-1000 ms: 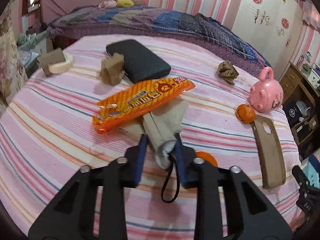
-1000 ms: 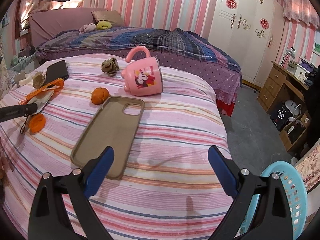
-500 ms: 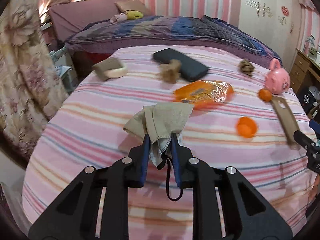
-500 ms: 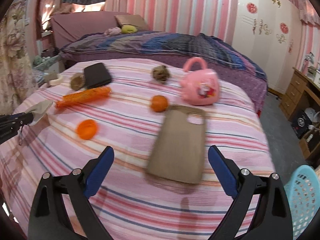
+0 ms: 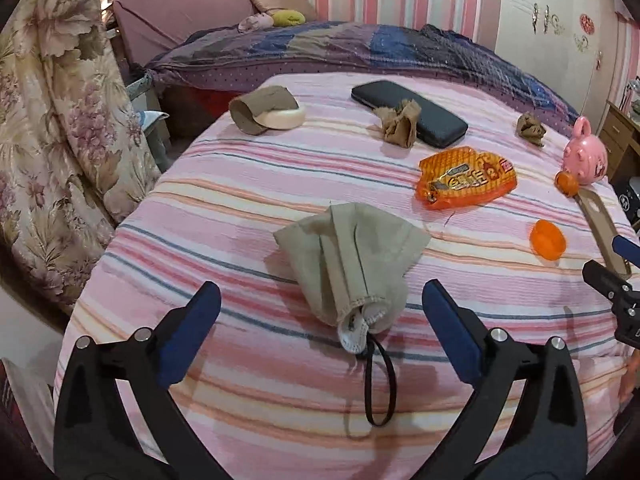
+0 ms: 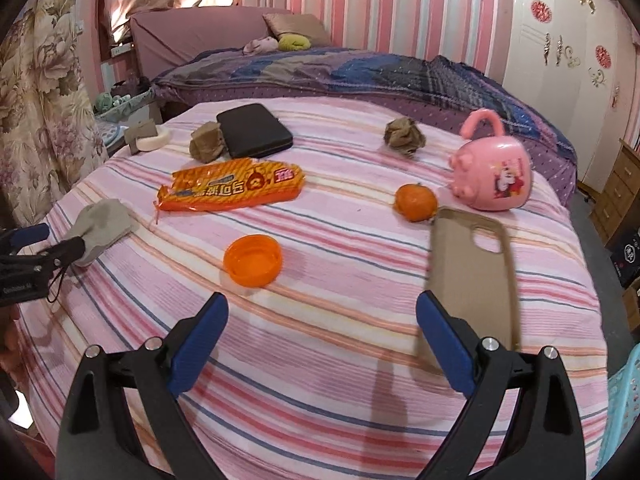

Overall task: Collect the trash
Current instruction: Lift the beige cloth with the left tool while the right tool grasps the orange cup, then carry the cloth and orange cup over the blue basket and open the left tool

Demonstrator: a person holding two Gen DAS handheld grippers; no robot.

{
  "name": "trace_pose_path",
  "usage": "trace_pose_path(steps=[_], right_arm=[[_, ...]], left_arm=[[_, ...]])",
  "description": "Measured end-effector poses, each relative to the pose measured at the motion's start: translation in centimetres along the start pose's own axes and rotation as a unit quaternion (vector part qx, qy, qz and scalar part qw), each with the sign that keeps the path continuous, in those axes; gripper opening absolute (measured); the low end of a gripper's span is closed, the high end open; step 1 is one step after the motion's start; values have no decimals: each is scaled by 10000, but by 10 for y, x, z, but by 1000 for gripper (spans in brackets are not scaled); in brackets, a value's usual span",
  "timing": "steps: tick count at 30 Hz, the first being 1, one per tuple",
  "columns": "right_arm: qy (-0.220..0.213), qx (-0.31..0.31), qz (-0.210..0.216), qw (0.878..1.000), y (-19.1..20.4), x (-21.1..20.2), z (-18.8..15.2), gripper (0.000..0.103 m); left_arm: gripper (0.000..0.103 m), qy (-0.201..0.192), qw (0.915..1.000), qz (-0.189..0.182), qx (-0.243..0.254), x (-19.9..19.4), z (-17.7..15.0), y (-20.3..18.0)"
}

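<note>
1. Two claws are in front of me, both spread wide with nothing between their pads: the left claw point(image 5: 320, 320) and the right claw point(image 6: 322, 328).
2. My left claw's jaws have just been opening; the beige face mask point(image 5: 352, 256) lies loose on the striped surface point(image 5: 240, 200) between the blue fingers point(image 5: 188, 332), touching neither, its black ear loop point(image 5: 378, 384) trailing toward me.
3. I read this as the mask just put down near the left edge of the surface, not yet in any bin. From the right view it sits beside the left claw, left of the orange snack wrapper point(image 6: 230, 190).
4. Other likely trash is spread out: the orange cap point(image 6: 253, 260) just ahead of my right claw, two crumpled brown paper wads point(image 6: 206, 142) point(image 6: 404, 136), and the wrapper.
5. Things I judge should stay: the pink mug point(image 6: 494, 172), the tangerine point(image 6: 416, 202), the phone case point(image 6: 472, 264) and the black case point(image 6: 254, 130).
6. A light blue basket point(image 6: 624, 400) shows at the right edge, low beside the surface; I take it for the bin.
7. Next, my right claw is best placed for the cap: drop lower, straddle its rim, close gently so it does not skid on the cloth.
</note>
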State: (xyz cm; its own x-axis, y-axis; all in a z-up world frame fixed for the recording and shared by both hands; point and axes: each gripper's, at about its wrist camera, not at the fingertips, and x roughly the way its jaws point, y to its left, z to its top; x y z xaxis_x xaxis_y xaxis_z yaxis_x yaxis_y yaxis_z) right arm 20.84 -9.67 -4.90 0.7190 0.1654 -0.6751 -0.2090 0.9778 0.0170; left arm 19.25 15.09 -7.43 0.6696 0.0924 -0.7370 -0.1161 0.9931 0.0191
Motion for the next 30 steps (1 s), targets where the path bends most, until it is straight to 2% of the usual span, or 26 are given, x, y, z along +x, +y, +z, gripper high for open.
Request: trace_pose_path(steps=[8, 11, 13, 17, 19, 21, 27, 30], right_arm=[[209, -118, 157, 9996, 18, 26, 11, 93], [301, -132, 217, 9992, 21, 35, 16, 88], [378, -121, 298, 9988, 21, 41, 19, 75], [469, -197, 395, 9979, 23, 47, 19, 64], [441, -283, 399, 9978, 26, 46, 18, 46], [406, -354, 380, 9978, 30, 46, 18, 40], [36, -395, 254, 9989, 25, 26, 14, 40], [-59, -199, 222, 9995, 8, 11, 6, 40]], left_arm=[[97, 277, 9996, -3, -84, 23, 9, 2], [97, 388, 9992, -20, -95, 28, 9, 2], [97, 416, 9991, 33, -59, 30, 9, 1], [98, 439, 9990, 113, -9, 32, 10, -2], [98, 448, 9989, 139, -24, 32, 10, -3], [98, 446, 9988, 174, -33, 32, 10, -4], [98, 436, 9989, 166, -18, 28, 6, -5], [98, 436, 9989, 182, -59, 27, 5, -6]])
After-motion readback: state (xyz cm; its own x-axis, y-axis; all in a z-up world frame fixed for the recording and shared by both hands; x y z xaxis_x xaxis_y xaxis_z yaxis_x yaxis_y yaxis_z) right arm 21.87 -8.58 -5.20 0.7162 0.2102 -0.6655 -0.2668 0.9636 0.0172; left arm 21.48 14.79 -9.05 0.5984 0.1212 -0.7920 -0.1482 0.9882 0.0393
